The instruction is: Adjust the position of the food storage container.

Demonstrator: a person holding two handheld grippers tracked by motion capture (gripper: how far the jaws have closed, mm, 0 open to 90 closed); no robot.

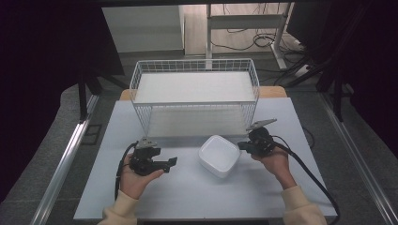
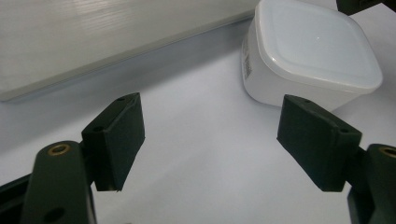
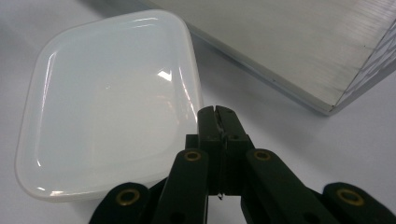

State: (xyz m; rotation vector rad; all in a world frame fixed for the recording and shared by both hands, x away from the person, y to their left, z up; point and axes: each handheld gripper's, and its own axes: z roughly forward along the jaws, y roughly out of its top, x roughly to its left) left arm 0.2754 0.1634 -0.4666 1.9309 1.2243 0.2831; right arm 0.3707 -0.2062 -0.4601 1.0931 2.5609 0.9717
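- Jaws of the left gripper stand spread wide apart with nothing between them; bare desk shows in the gap.
- Ahead of the left jaws and off toward the right-hand one lies a white lidded container, resting flat on the desk, lid on. It is near the jaws but apart from them; no pad touches it.
- Beyond the left jaws, farther off, runs the pale base panel of a white wire basket, which holds nothing that can be seen.
- In the high view the container sits between the two grippers, just in front of the basket's near wall.
- Right gripper: jaws pressed together, tip to tip, with nothing seen between them. The closed tip sits at the container's rim; whether it touches the lid edge cannot be told.
- Past the right jaws, off to their right, the basket's corner is visible.
- Assessment of progress: early stage. The container appears ungrasped and undisturbed on the desk, outside the basket. If the work is to place it in the basket, the grasp, the lift and the placement all remain to be done.
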